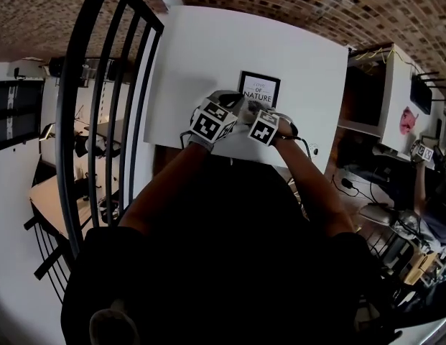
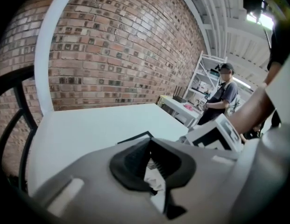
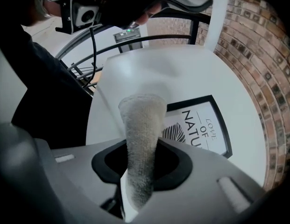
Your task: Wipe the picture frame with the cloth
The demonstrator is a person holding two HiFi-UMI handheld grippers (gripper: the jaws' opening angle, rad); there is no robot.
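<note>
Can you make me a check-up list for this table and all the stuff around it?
Surface: white table, smooth and flat.
Job's things: picture frame lying flat; cloth sticking up from the right gripper.
Clutter: nothing seen.
Grippers: right gripper shut on the cloth; left gripper by the frame's corner, something white between its jaws, grip unclear.
Cables: black cable trailing from the right gripper.
Surroundings: brick wall, black railing, a person at a far bench.

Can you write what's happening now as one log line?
right tool: shut on cloth | left tool: on picture frame corner | picture frame: flat on table
</note>
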